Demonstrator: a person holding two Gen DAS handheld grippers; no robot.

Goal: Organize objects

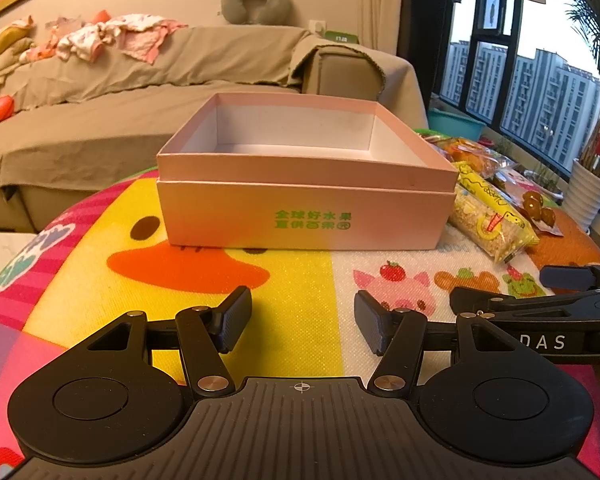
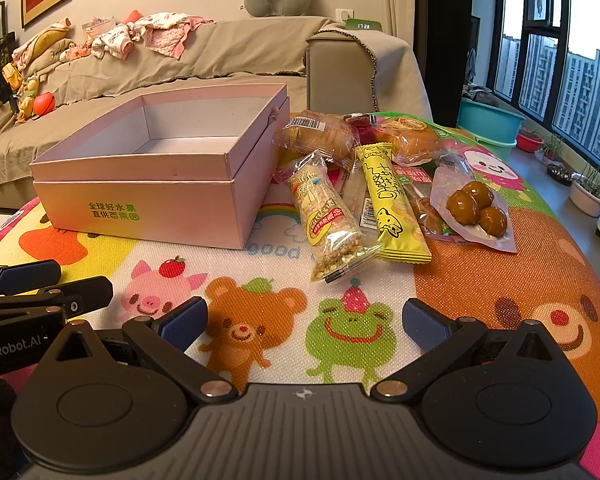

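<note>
We see both grippers spread and holding nothing: left gripper [image 1: 302,322] directly behind the pink box [image 1: 304,200] (open-topped), right gripper [image 2: 304,322] wide apart, snack packets [image 2: 380,196] ahead on the cartoon mat [image 2: 480,288].

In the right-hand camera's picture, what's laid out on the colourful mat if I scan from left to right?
Pink box → clear rice-puff bar → yellow snack bar → clear pouch of brown balls.

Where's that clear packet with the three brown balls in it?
In the right wrist view, the packet of brown balls lies on the mat at the right edge of the snack pile, beside the yellow bar, away from the pink box.
</note>
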